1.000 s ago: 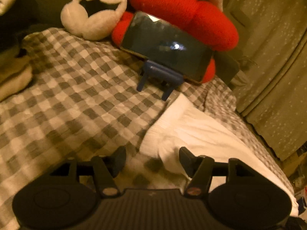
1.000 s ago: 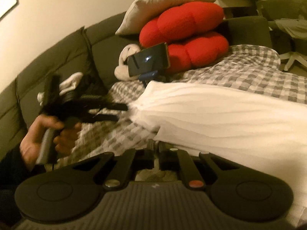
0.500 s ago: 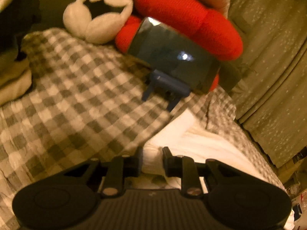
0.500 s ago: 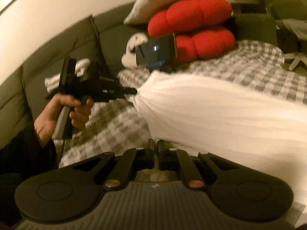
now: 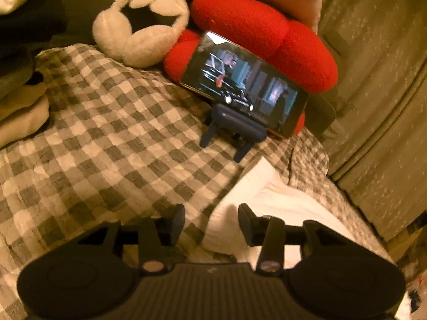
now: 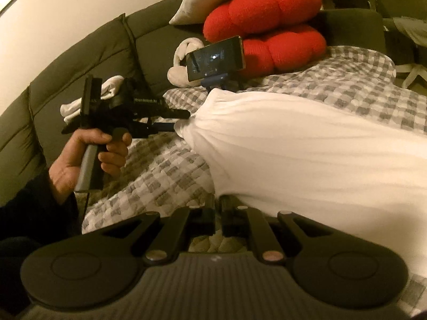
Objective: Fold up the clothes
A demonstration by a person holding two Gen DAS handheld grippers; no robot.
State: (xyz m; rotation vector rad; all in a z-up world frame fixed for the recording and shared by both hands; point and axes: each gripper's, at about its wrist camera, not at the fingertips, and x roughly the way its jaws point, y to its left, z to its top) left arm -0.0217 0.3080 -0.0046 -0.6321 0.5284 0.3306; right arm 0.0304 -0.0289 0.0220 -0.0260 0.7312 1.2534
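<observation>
A white garment (image 6: 307, 146) lies spread on a checkered blanket (image 6: 165, 176). In the left wrist view its near corner (image 5: 267, 200) lies just ahead of my left gripper (image 5: 211, 220), which is open with the cloth edge between the fingertips. In the right wrist view the left gripper (image 6: 181, 120) sits at the garment's far corner. My right gripper (image 6: 218, 210) is shut on the garment's near edge, which rises from the jaws.
A phone (image 5: 242, 85) on a blue stand (image 5: 232, 130) plays a video against red cushions (image 5: 267, 37). A white plush (image 5: 141, 24) sits left of it. A dark sofa back (image 6: 93, 61) and folded white cloth (image 6: 106, 90) are on the left.
My left gripper was open, shut on the garment's corner half a second ago, and is open again now. The right gripper stays shut on the garment's edge.
</observation>
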